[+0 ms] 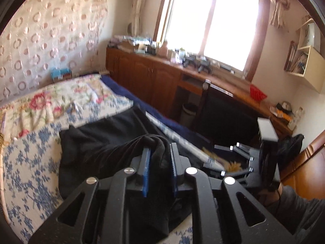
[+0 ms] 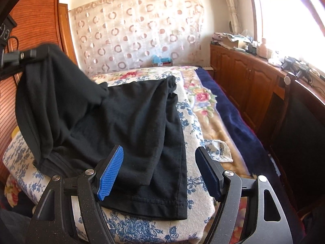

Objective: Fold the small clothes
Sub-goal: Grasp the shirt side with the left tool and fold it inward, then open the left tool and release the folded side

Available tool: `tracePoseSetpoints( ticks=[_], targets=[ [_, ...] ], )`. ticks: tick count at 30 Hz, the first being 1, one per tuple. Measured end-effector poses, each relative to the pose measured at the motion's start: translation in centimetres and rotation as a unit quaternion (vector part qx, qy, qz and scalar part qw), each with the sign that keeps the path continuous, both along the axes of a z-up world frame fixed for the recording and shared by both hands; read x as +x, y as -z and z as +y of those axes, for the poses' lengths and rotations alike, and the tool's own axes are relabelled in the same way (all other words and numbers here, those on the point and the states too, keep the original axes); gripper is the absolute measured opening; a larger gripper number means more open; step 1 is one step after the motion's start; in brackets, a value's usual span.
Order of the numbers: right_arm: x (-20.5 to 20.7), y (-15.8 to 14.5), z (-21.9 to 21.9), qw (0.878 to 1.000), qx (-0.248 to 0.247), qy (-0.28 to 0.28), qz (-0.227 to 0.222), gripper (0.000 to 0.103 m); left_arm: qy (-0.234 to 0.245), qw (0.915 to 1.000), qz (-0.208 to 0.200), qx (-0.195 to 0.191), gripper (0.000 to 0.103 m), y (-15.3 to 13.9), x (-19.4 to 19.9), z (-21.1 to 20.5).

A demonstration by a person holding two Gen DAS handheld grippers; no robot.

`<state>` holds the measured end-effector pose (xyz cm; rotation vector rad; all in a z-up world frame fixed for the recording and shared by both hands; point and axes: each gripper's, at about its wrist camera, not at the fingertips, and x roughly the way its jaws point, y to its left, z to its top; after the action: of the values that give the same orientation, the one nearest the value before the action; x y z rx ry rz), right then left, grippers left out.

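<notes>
the left claw (image 1: 160, 154) grips a bunched fold of black garment (image 1: 97, 148) between its blue-padded fingers (image 1: 146, 162). the rest of the garment trails down onto a bed (image 1: 30, 162) covered in blue floral fabric. the right claw (image 1: 241, 158) shows to the right, blurred. wooden cabinets (image 1: 146, 75) stand under a bright window (image 1: 213, 20).

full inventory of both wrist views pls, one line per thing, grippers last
black garment: 1, black, spread on the bed, one corner lifted
bed cover: 1, white with blue flowers, under the garment
floral blanket: 1, cream with pink roses, beside the cover
navy blanket: 1, dark blue, window edge of the bed
wooden cabinet: 1 run, brown, under the window
red basket: 1, red, on the cabinet top
left gripper: jaws shut on the garment's raised fold
right gripper: jaws open above the garment's near hem
</notes>
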<state>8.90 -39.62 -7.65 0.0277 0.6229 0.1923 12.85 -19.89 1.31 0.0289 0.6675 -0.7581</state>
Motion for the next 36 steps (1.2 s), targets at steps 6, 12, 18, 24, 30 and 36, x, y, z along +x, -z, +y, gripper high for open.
tracePoseSetpoints(
  ticks=[6,12,18,24,30,36],
  targets=[
    [0.3,-0.1,0.1,1.000,0.000,-0.001,0.001,0.075,0.003,0.9996,0.015,0.023,0.052,2.2,-1.2,0.2],
    [0.5,-0.7,0.8,1.000,-0.008,-0.004,-0.003,0.075,-0.038,0.9987,0.015,0.032,0.054,3.8,-2.2,3.1],
    [1.0,-1.2,1.9,1.000,-0.018,-0.017,-0.004,0.075,-0.094,0.9949,0.016,0.031,0.054,5.2,-2.7,7.2],
    [2.0,-1.3,4.0,0.999,-0.028,-0.039,-0.004,0.075,-0.149,0.9875,0.014,0.049,0.054,7.1,-3.7,11.3],
    [3.2,-1.6,6.7,0.997,-0.039,-0.067,-0.005,0.075,-0.183,0.9819,0.019,0.046,0.054,8.1,-4.3,14.4],
    [4.7,-2.1,9.8,0.993,-0.054,-0.101,-0.007,0.075,-0.206,0.9774,0.021,0.041,0.054,8.5,-4.4,16.5]
  ],
)
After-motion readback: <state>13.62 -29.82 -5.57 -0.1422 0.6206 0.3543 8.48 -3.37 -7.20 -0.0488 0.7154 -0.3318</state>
